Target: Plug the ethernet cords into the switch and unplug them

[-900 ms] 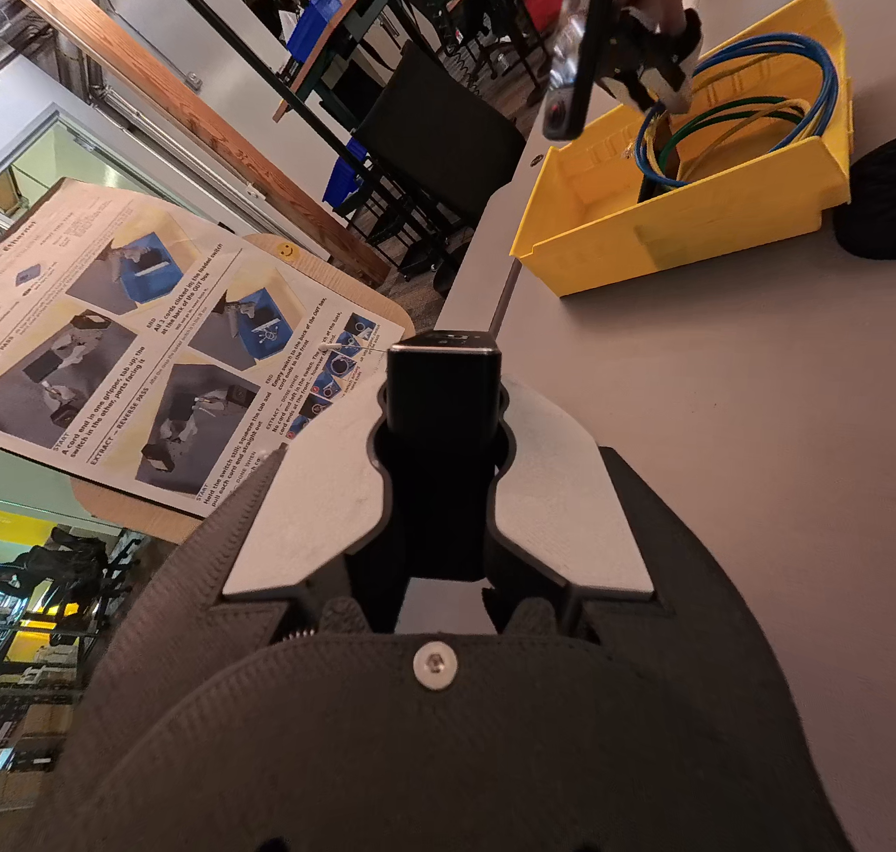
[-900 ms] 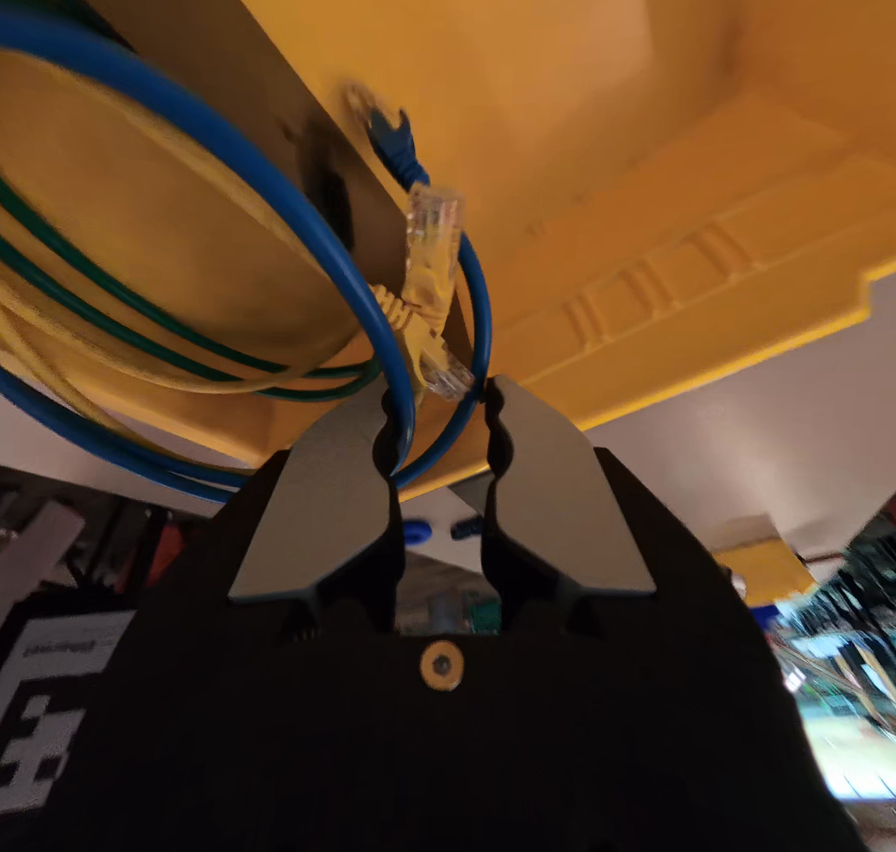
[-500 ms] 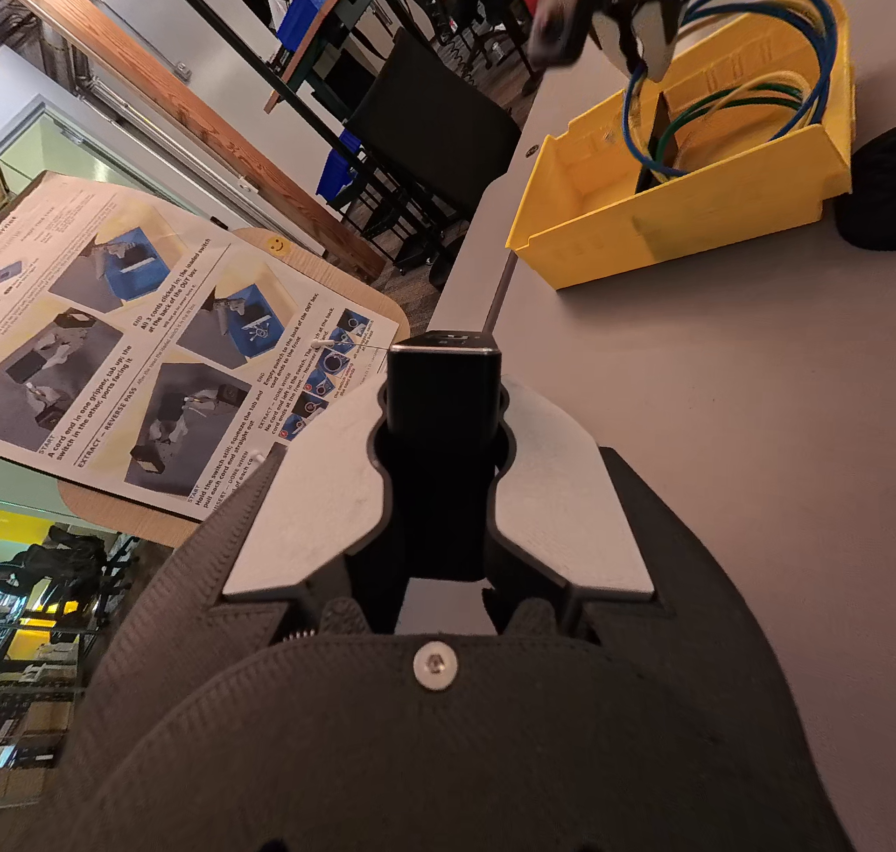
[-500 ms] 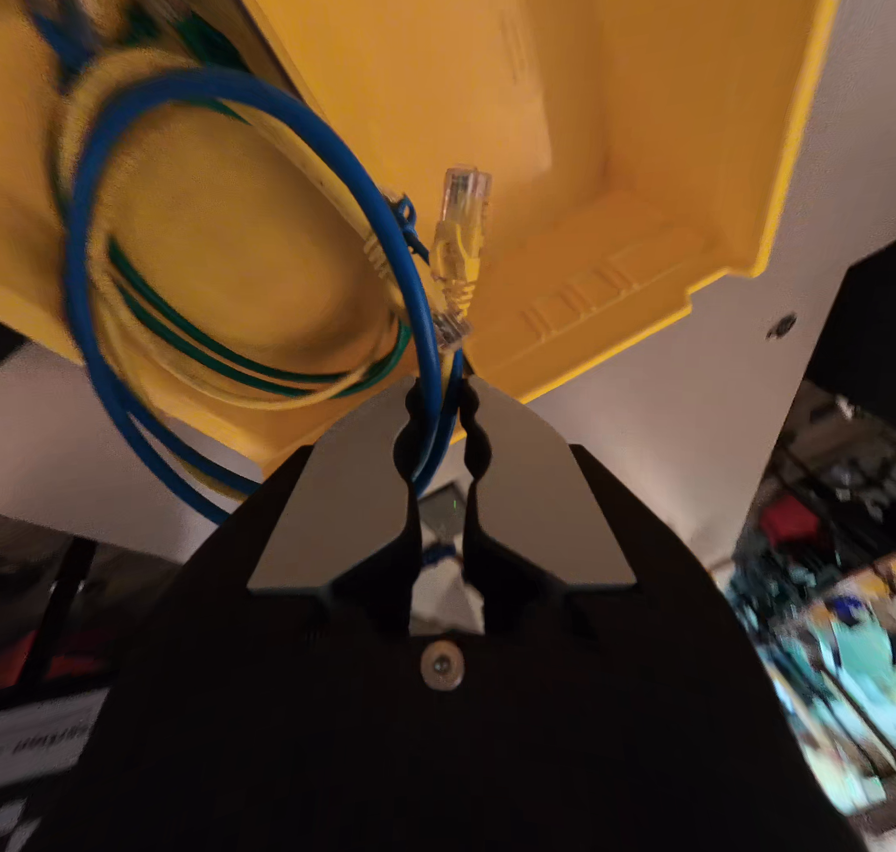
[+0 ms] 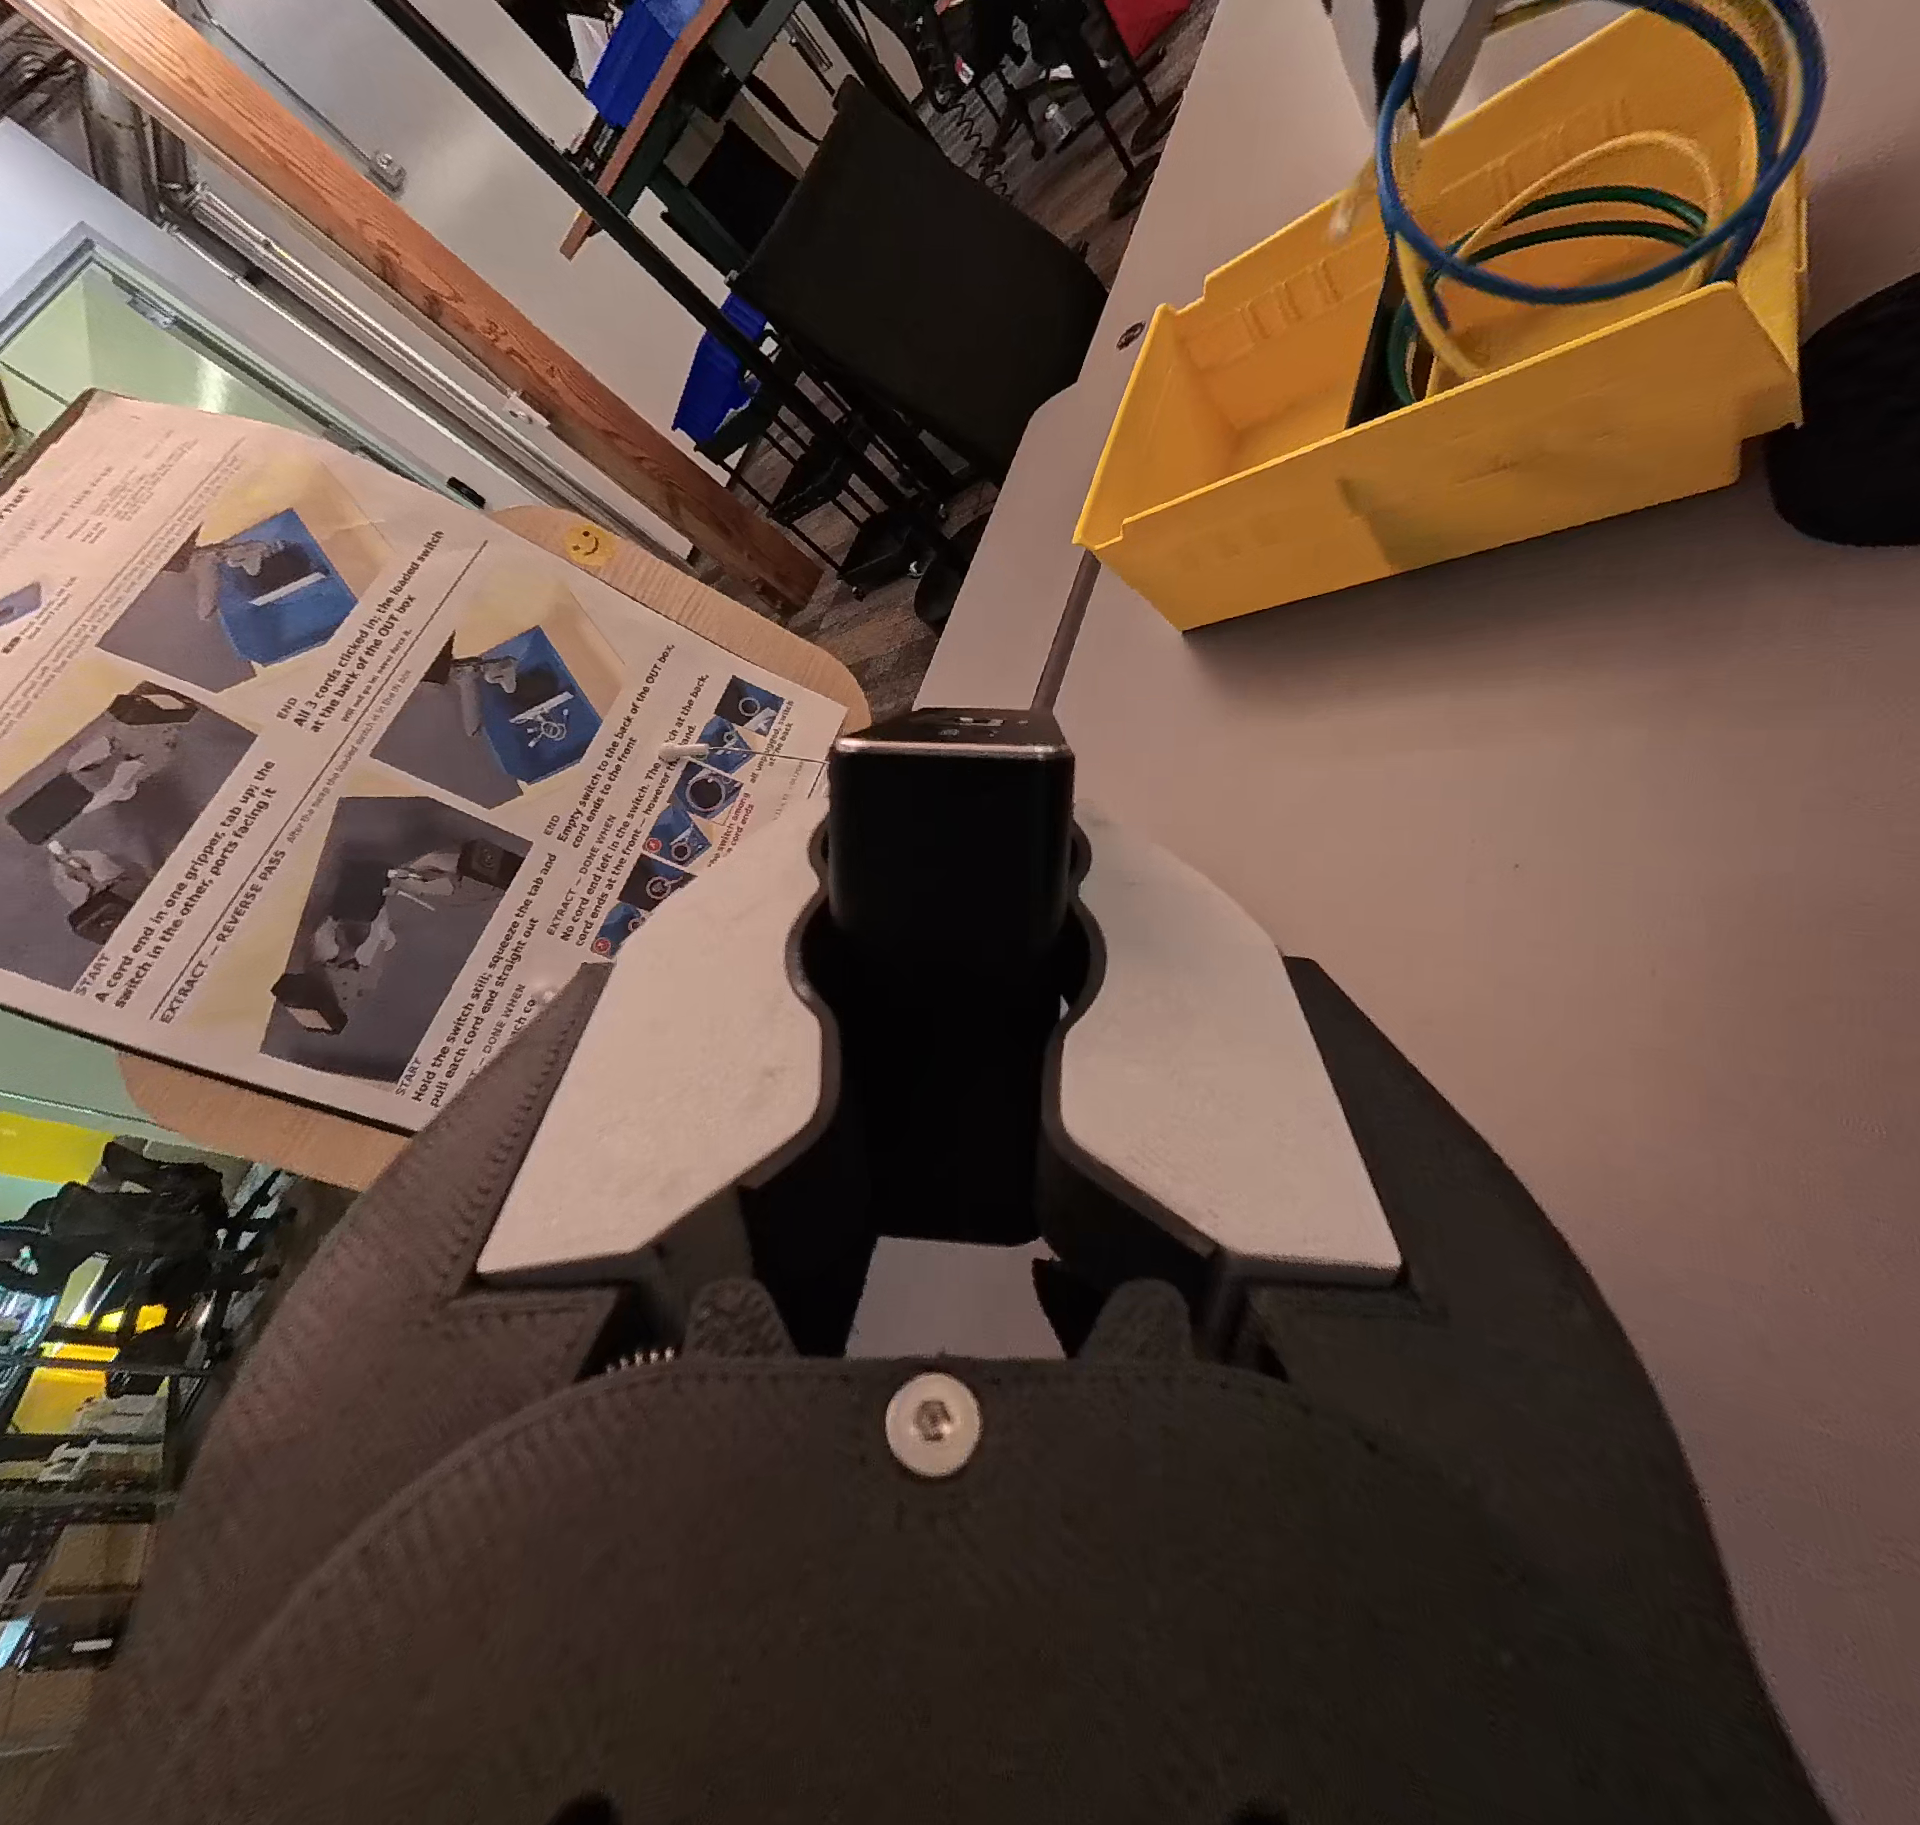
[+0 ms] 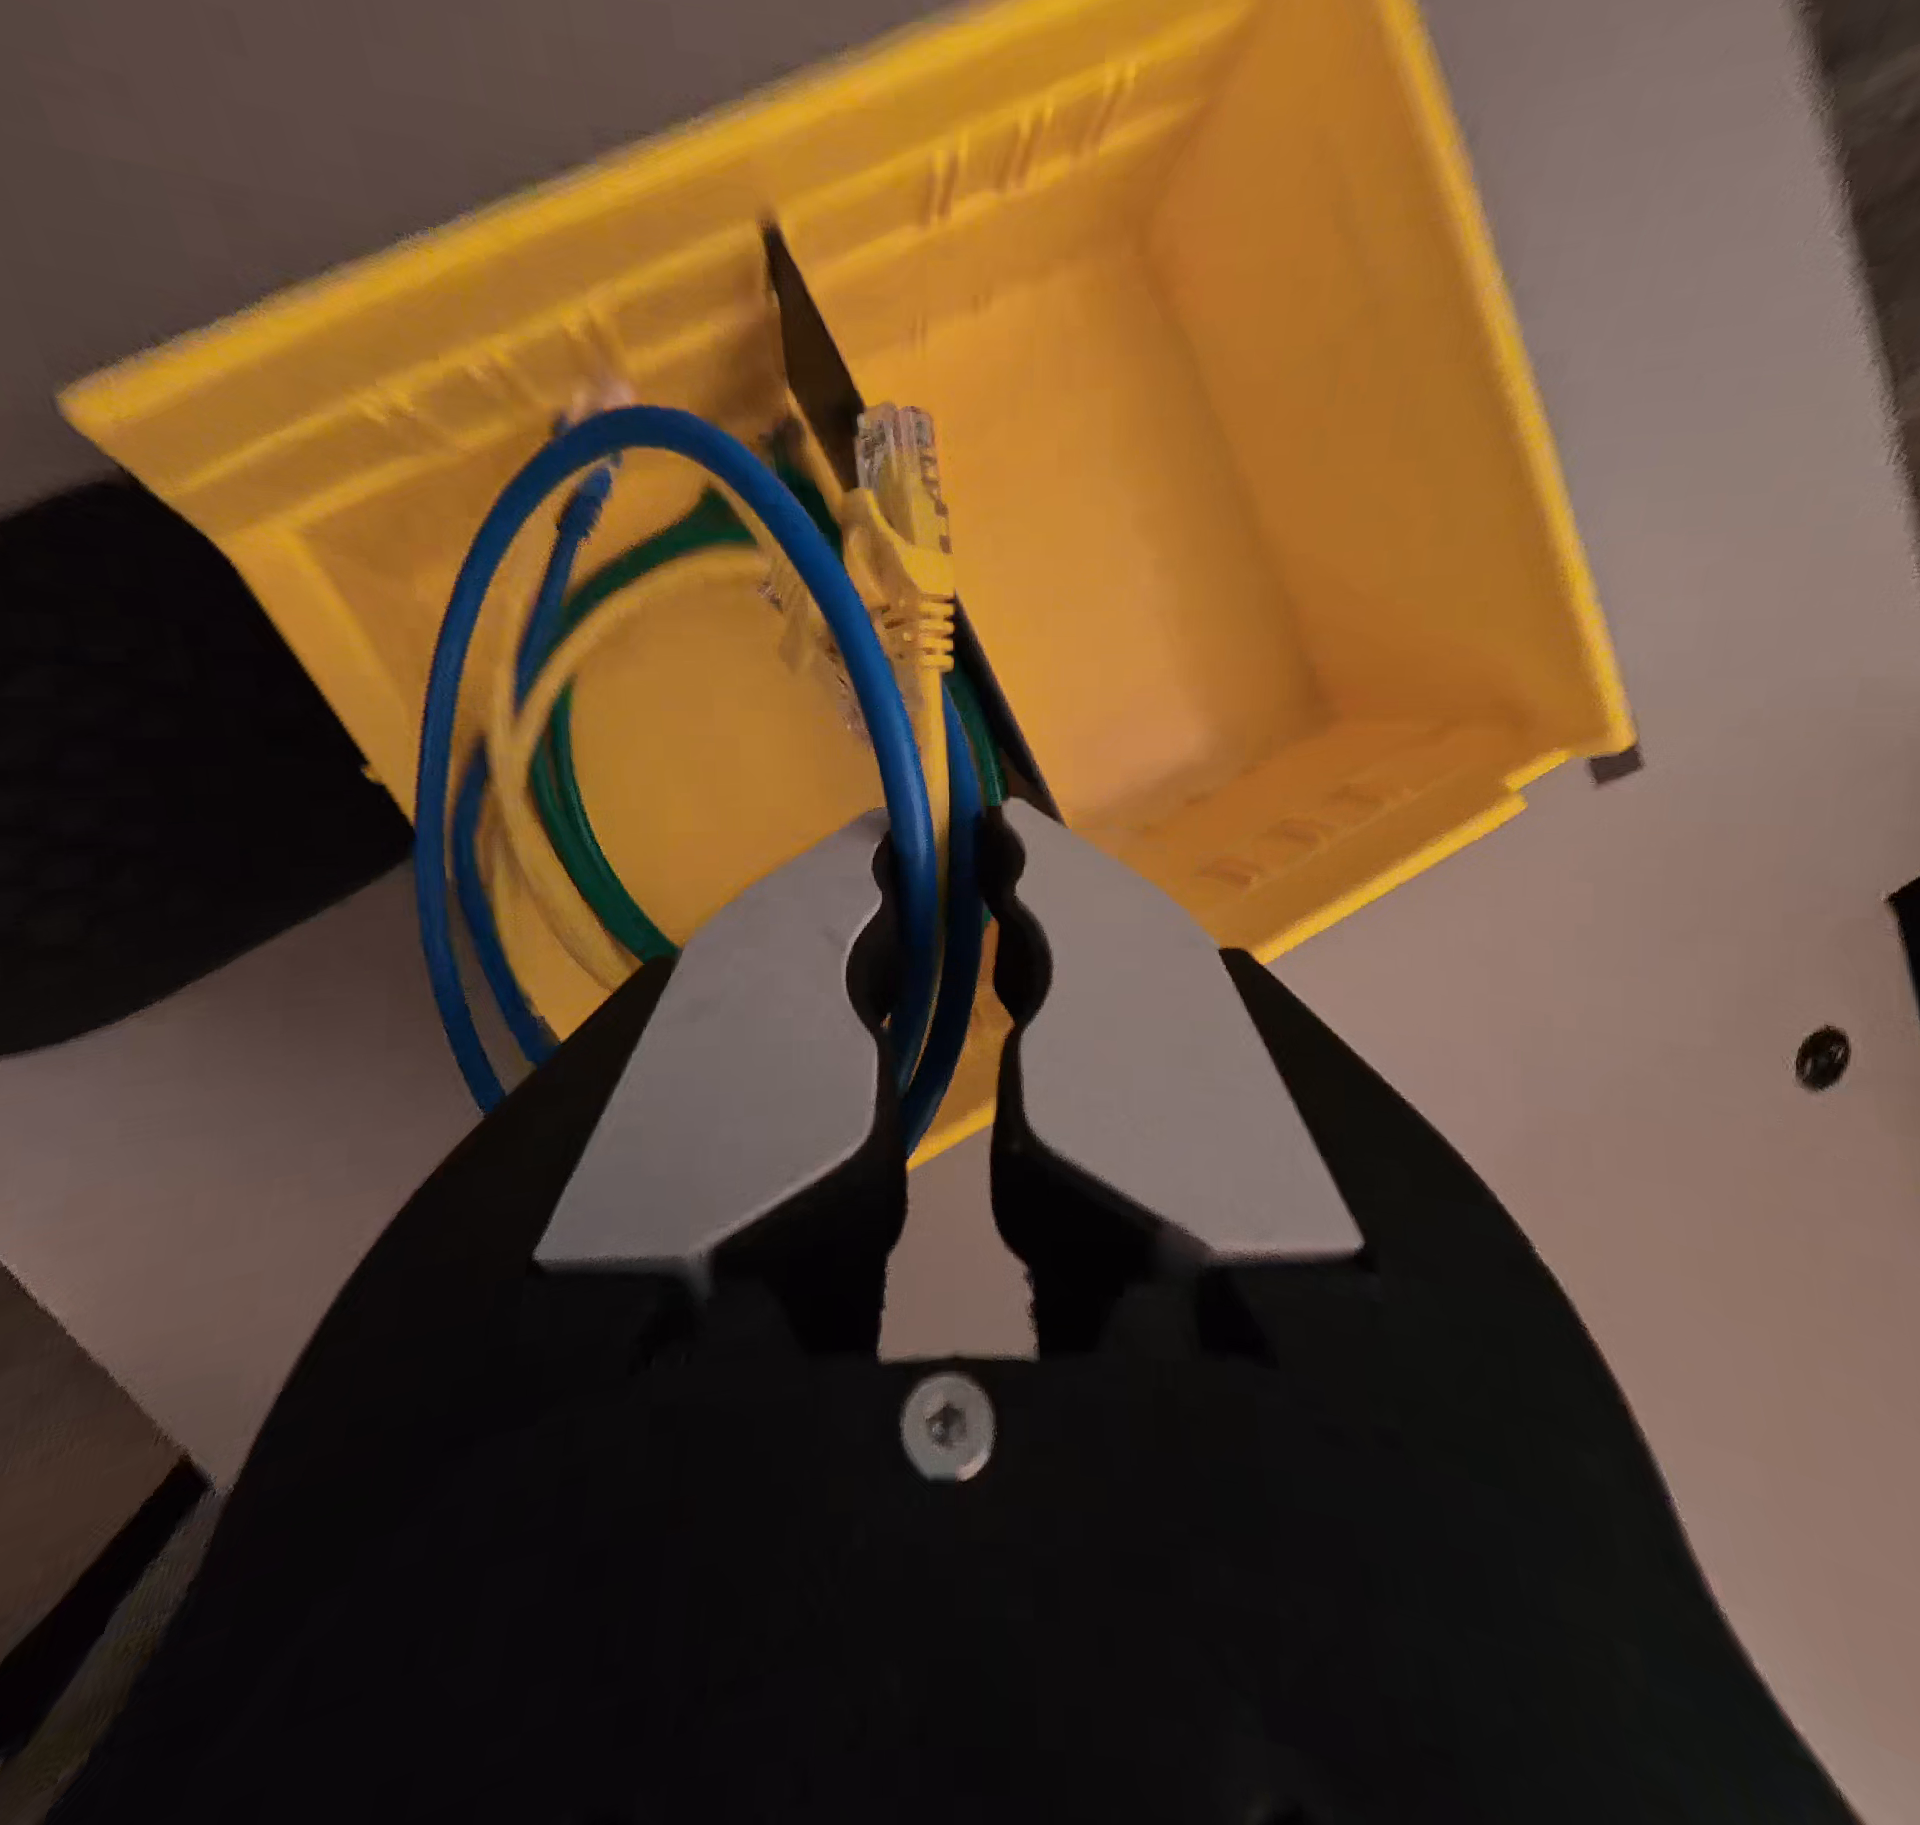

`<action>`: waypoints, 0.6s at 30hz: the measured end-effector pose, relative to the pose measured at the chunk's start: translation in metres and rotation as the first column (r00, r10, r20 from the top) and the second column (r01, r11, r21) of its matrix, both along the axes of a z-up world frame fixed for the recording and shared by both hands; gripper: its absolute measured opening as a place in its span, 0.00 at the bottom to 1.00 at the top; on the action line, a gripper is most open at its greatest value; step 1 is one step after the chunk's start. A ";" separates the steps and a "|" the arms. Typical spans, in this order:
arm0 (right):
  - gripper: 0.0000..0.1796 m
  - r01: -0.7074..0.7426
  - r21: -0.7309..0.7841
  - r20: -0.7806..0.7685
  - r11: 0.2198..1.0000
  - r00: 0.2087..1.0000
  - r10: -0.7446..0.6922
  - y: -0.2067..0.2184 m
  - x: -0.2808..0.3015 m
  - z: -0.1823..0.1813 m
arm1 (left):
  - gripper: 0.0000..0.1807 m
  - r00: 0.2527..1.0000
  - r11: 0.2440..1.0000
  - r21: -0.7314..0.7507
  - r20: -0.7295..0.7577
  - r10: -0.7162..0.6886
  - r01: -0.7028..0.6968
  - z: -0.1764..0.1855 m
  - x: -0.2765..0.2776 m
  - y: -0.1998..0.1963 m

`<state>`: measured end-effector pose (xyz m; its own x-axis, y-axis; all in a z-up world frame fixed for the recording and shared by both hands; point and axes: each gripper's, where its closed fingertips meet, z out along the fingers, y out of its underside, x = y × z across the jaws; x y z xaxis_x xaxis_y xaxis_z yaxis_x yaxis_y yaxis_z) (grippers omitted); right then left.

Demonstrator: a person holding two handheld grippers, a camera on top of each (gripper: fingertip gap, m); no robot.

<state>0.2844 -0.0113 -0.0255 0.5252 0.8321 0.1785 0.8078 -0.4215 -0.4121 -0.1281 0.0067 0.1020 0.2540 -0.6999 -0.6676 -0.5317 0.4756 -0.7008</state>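
Observation:
My left gripper (image 5: 951, 840) is shut on the black switch (image 5: 951, 996), which stands upright between the fingers above the grey table (image 5: 1507, 944). My right gripper (image 6: 940, 830) is shut on a yellow ethernet cord, whose plug (image 6: 899, 497) sticks out ahead, and on loops of a blue cord (image 6: 457, 684). It holds them above the yellow bin (image 6: 1351, 425). A green cord (image 6: 582, 799) hangs in the same bundle. In the left wrist view the right gripper (image 5: 1423, 40) is at the top right, with the blue loop (image 5: 1766, 165) dangling over the bin (image 5: 1455, 487).
A black divider (image 6: 810, 341) splits the bin. A black rounded object (image 5: 1860, 425) lies right beside the bin. A printed instruction sheet (image 5: 312, 788) on a wooden board stands to the left. A black chair (image 5: 914, 321) stands past the table edge. My hands' fingertips stand some 45 cm from each other.
My right gripper closed on the yellow and blue cords and lifted the bundle up out of the bin. My left gripper and the switch have hardly moved.

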 end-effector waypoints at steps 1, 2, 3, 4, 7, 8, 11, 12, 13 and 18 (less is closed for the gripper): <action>0.07 0.010 -0.043 0.070 0.999 0.998 -0.007 0.003 0.006 -0.011 | 0.20 1.000 1.000 0.000 -0.003 0.000 0.000 -0.001 0.001 0.000; 0.07 0.017 -0.087 0.140 0.996 0.990 -0.005 0.006 0.011 -0.023 | 0.20 1.000 1.000 0.000 -0.006 -0.002 0.002 -0.002 0.002 0.000; 0.07 0.023 -0.132 0.205 0.991 0.979 0.004 0.008 0.015 -0.035 | 0.20 1.000 1.000 0.001 -0.009 -0.002 0.002 -0.003 0.003 0.000; 0.07 0.035 -0.179 0.271 0.983 0.963 0.014 0.010 0.020 -0.047 | 0.20 1.000 1.000 0.001 -0.011 -0.002 0.002 -0.004 0.004 0.000; 0.08 0.074 -0.283 0.401 0.956 0.915 0.048 0.011 0.029 -0.072 | 0.20 1.000 1.000 -0.001 -0.016 -0.003 0.003 -0.005 0.005 -0.001; 0.08 0.079 -0.291 0.411 0.954 0.910 0.050 0.011 0.028 -0.075 | 0.20 1.000 1.000 -0.001 -0.016 -0.003 0.003 -0.005 0.005 -0.001; 0.10 0.054 -0.183 0.396 0.982 0.918 0.024 0.020 0.023 -0.065 | 0.20 1.000 1.000 -0.008 -0.009 -0.007 0.007 -0.004 0.004 0.000; 0.12 0.053 -0.146 0.397 0.988 0.918 0.010 0.022 0.022 -0.058 | 0.20 1.000 1.000 -0.013 -0.004 -0.013 0.013 -0.004 0.004 -0.001; 0.13 0.057 -0.104 0.400 0.993 0.916 -0.011 0.024 0.022 -0.048 | 0.20 1.000 1.000 -0.021 0.002 -0.022 0.022 -0.004 0.004 -0.001; 0.18 0.029 0.189 0.314 0.982 0.945 -0.089 0.032 -0.012 0.034 | 0.20 0.995 0.992 -0.082 0.034 -0.095 0.097 -0.004 0.010 -0.011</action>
<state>0.2721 0.0210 0.0088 0.4628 0.7399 0.4882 0.8852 -0.4157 -0.2090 -0.1183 -0.0040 0.0979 0.2021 -0.7747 -0.5992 -0.4644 0.4629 -0.7551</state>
